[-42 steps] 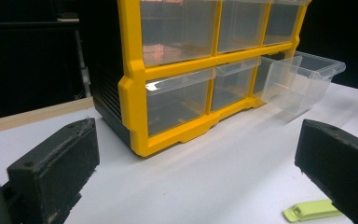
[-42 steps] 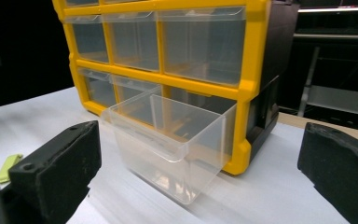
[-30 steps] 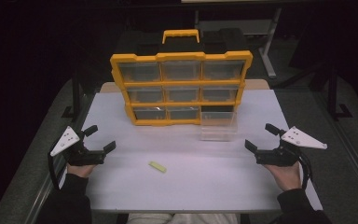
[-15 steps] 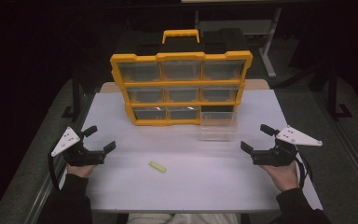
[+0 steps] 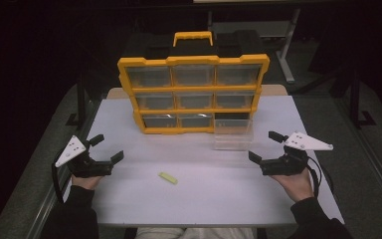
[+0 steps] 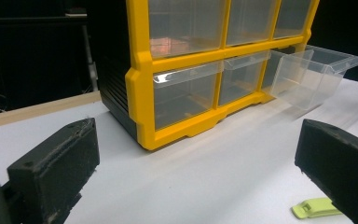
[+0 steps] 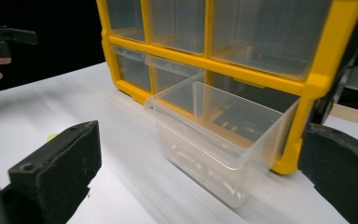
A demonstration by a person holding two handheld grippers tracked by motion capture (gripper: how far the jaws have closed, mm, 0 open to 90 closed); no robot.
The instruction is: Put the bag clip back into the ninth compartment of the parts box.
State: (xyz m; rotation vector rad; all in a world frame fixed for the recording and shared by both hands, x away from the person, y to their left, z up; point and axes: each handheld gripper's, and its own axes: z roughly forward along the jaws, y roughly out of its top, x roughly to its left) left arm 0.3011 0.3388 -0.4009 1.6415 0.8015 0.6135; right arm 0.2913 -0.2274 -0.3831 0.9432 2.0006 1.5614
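Jaws wide on both the left gripper [image 5: 107,149] and right gripper [image 5: 267,147], holding nothing; likely next: grasp the yellow-green clip [image 5: 168,178] for the pulled-out drawer [image 5: 234,134]

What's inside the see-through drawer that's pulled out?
Nothing that I can spot: the clear drawer looks empty through its walls and open top. Its back end, near the yellow organizer, is harder to check.
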